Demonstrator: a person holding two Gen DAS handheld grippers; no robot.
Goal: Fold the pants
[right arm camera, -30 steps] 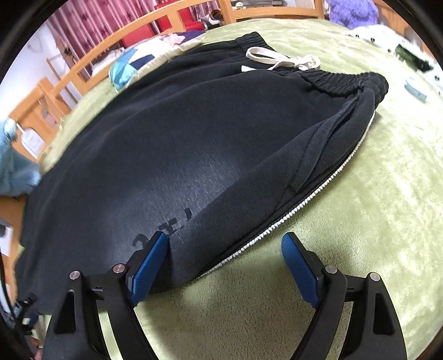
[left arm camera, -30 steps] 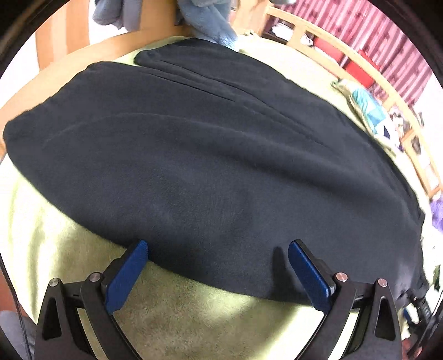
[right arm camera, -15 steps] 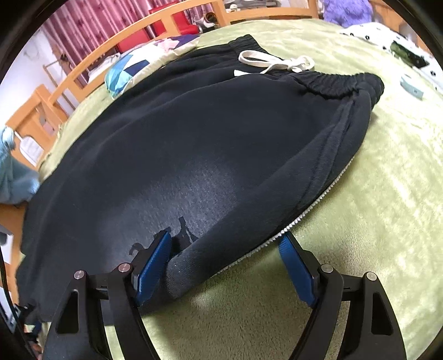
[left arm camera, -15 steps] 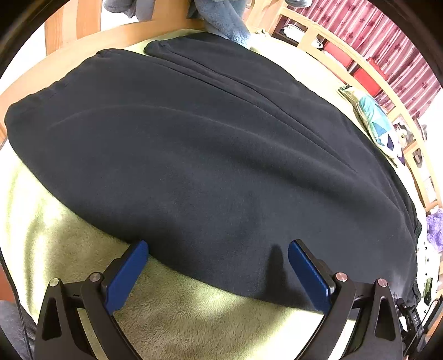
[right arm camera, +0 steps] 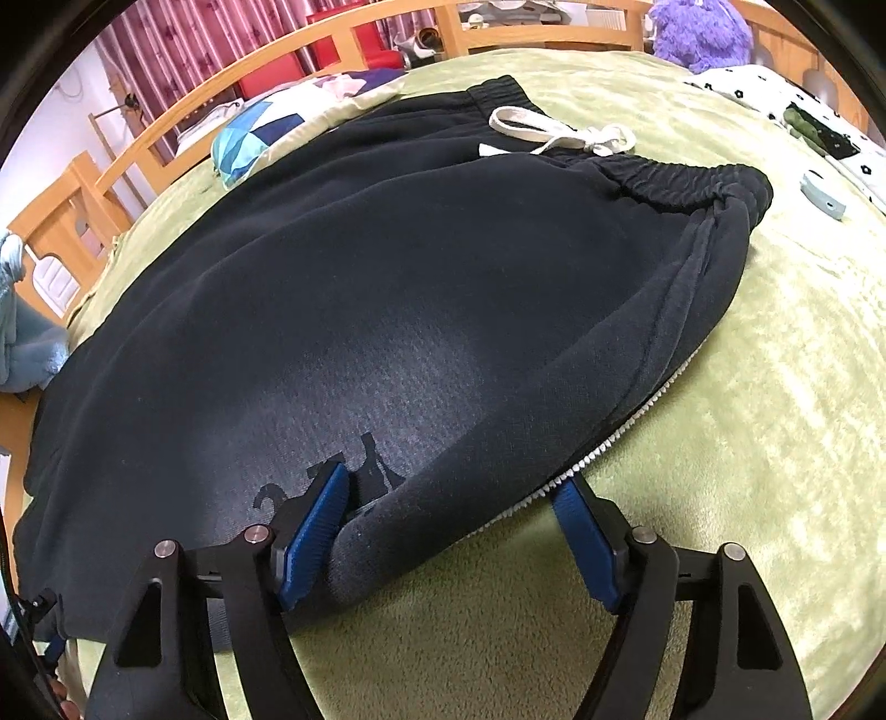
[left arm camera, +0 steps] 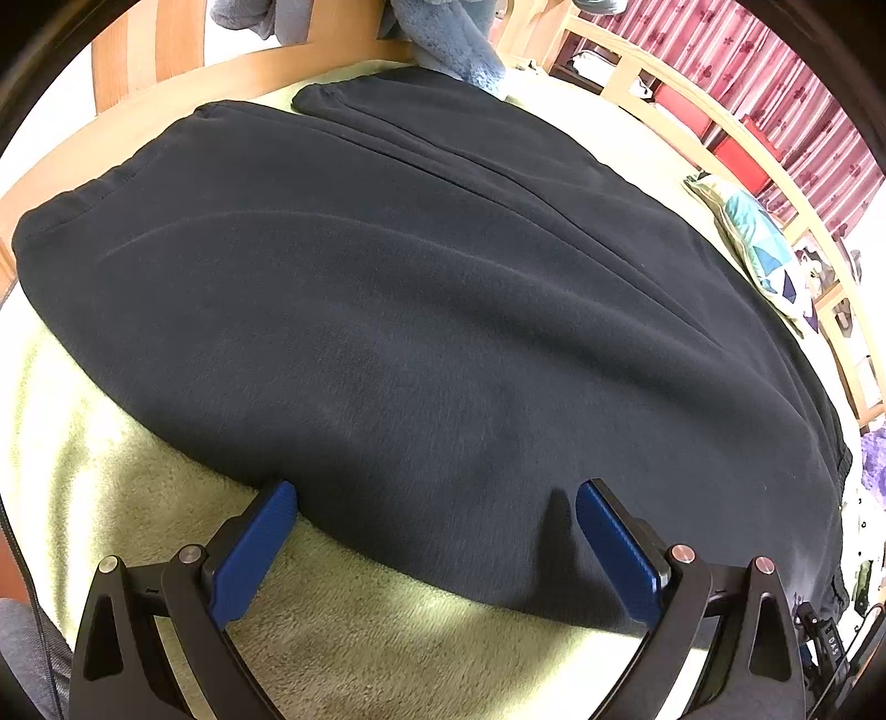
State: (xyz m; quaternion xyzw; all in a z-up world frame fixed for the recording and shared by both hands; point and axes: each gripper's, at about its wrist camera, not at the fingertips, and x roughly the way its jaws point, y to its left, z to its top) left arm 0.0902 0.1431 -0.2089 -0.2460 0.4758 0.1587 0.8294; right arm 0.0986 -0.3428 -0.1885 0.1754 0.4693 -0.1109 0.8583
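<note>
Black sweatpants (left arm camera: 432, 310) lie flat on a green blanket (left arm camera: 343, 637), the two legs side by side. In the right wrist view the pants (right arm camera: 387, 310) show the elastic waistband and a white drawstring (right arm camera: 559, 135) at the far right. My left gripper (left arm camera: 434, 526) is open, its jaws straddling the near edge of a leg. My right gripper (right arm camera: 448, 509) is open, with its jaws around the raised near edge of the pants by a white zigzag seam (right arm camera: 626, 429); the left pad presses into the cloth.
A wooden bed rail (right arm camera: 183, 133) runs along the far side. A patterned cushion (right arm camera: 266, 133) lies beside the pants. A blue-grey garment (left arm camera: 448, 39) hangs at the leg end. A purple plush (right arm camera: 703, 27) and a small teal object (right arm camera: 822, 194) lie beyond the waistband.
Both grippers moved forward onto the near edge of the pants. The right gripper's jaws narrowed slightly and the edge bunched up between them.
</note>
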